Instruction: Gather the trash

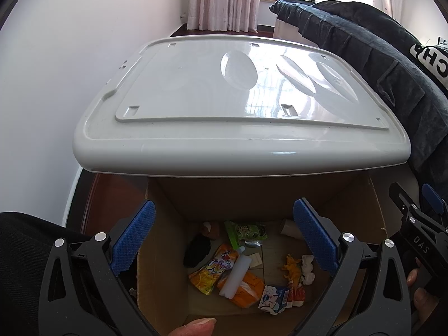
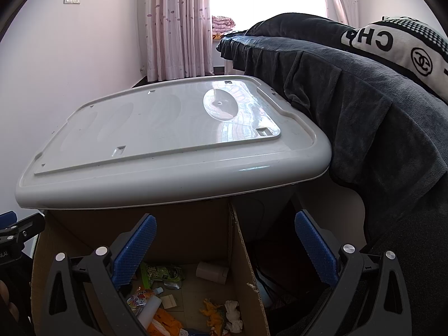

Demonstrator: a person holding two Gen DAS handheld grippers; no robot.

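A brown cardboard box point(image 1: 252, 196) stands on the floor under the edge of a grey plastic top. On its bottom lie an orange juice pouch point(image 1: 214, 266), a white tube point(image 1: 238, 274), a green packet point(image 1: 247, 231), a white-and-blue carton point(image 1: 274, 298), a crumpled tissue point(image 1: 308, 268), a yellow toy figure point(image 1: 291, 268) and a black item point(image 1: 197, 250). My left gripper point(image 1: 224, 238) hangs open above the box with nothing between its blue pads. Straddling the box's right wall point(image 2: 243, 254), my right gripper point(image 2: 225, 252) is open and empty too.
The grey plastic top point(image 1: 224, 98) overhangs the back of the box. A bed under a dark cover point(image 2: 364, 106) rises on the right. White wall point(image 1: 56, 84) on the left, curtains point(image 2: 179, 28) and a window behind. A thumb point(image 1: 196, 326) shows at the lower edge.
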